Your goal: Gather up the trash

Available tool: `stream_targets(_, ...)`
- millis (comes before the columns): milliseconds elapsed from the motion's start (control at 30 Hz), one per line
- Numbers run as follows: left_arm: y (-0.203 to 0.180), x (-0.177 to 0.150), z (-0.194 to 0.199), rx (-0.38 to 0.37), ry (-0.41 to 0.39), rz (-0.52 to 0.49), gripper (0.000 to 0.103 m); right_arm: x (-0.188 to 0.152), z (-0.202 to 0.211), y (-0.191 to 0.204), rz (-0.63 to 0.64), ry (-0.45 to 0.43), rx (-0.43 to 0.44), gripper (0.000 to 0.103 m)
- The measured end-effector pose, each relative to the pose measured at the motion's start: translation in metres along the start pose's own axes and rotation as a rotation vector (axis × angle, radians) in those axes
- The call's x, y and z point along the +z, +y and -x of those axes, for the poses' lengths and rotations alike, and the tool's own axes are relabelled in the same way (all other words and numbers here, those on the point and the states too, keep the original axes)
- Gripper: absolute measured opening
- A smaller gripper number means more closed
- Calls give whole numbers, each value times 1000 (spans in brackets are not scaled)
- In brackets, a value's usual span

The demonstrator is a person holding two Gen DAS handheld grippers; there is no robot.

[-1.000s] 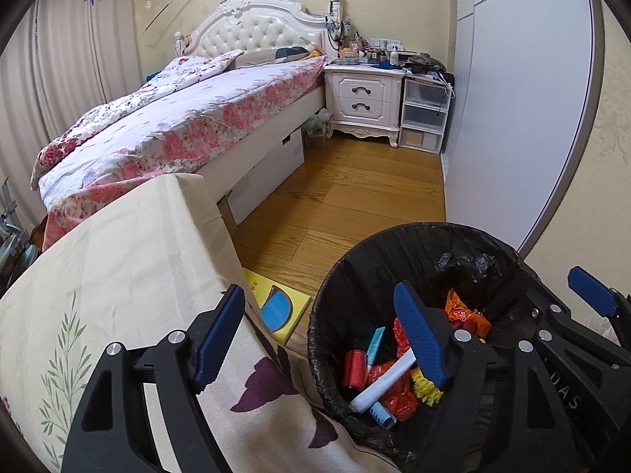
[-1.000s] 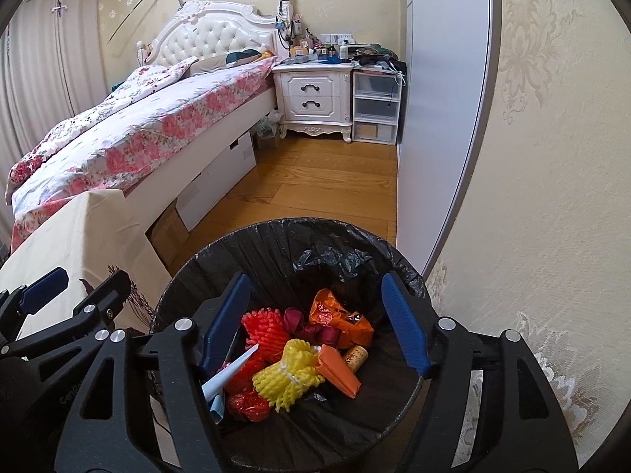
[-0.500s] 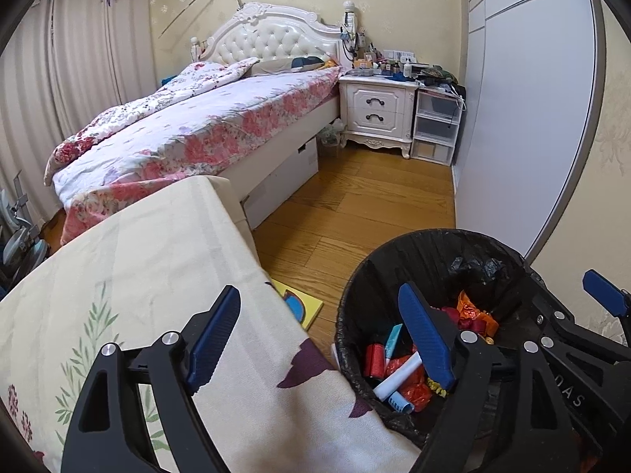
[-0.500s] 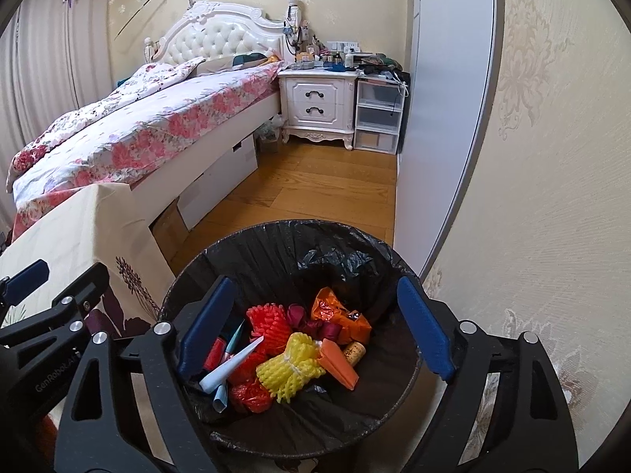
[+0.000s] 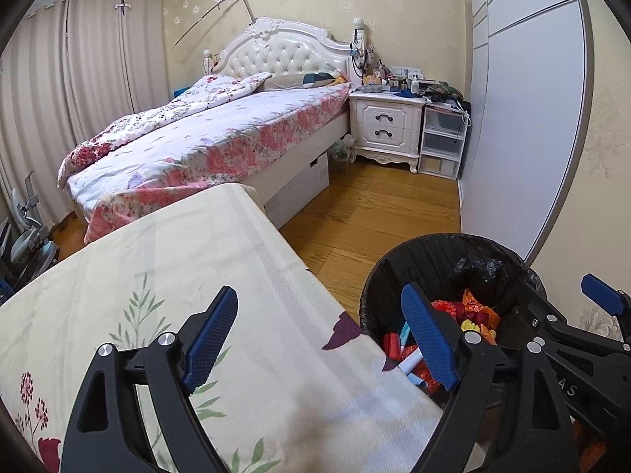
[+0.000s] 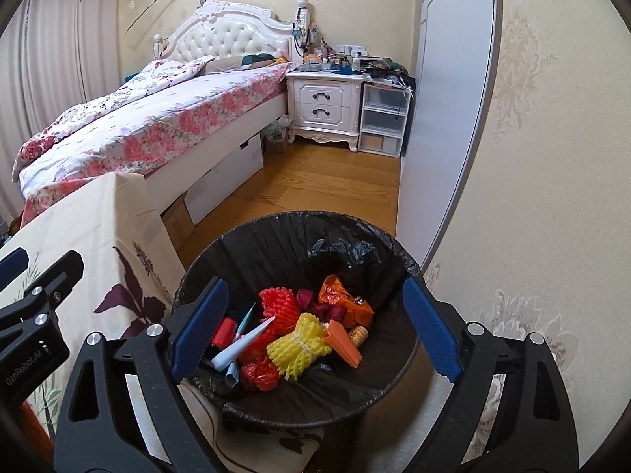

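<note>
A black-lined trash bin [image 6: 299, 216] stands on the floor between the cloth-covered table [image 6: 86, 216] and the wall. Inside lie a yellow foam net [image 6: 297, 351], a red foam net [image 6: 278, 303], an orange wrapper [image 6: 345, 299], a cork [image 6: 358, 334] and a pale paper cone [image 6: 242, 349]. My right gripper [image 6: 315, 287] hovers over the bin with its jaws opening and nothing between them. My left gripper [image 5: 319, 295] is open and empty above the table's corner [image 5: 138, 276], beside the bin [image 5: 445, 238]. The right gripper's finger [image 5: 603, 299] shows at the left view's edge.
A bed with a floral cover [image 5: 221, 138] lies beyond the table. A white nightstand [image 5: 388, 126] and plastic drawers [image 5: 443, 142] stand at the back. A grey wardrobe door [image 5: 524, 118] and a papered wall [image 6: 532, 197] close the right side. Wooden floor [image 5: 374, 213] runs between them.
Both grippers have drawn back and up from the bin. The right jaws have spread wider. More tabletop shows under the left gripper, and the yellow book on the floor is out of sight.
</note>
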State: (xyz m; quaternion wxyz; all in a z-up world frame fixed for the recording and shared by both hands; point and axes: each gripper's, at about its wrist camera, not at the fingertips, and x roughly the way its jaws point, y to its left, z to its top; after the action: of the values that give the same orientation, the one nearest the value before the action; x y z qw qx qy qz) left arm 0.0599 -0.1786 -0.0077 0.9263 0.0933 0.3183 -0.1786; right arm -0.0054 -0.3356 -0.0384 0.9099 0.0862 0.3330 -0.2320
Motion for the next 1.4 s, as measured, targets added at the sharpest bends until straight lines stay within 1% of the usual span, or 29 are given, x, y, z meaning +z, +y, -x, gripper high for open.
stream_targets(333,15,-13,30,-2,-20,10,84,-10,24,10,32,-12,37,88)
stream_targets(733,32,-30,58,7,-32,47,84,-12,63,17,59,-61,64,89)
stream_targets(1033,42,-42,68,9,-22,66,84,-17,76,20,75,-70,73,89)
stream_targets(1400,43,-43,75,4,-30,74,84,-18,85,23,79,-90,76,89)
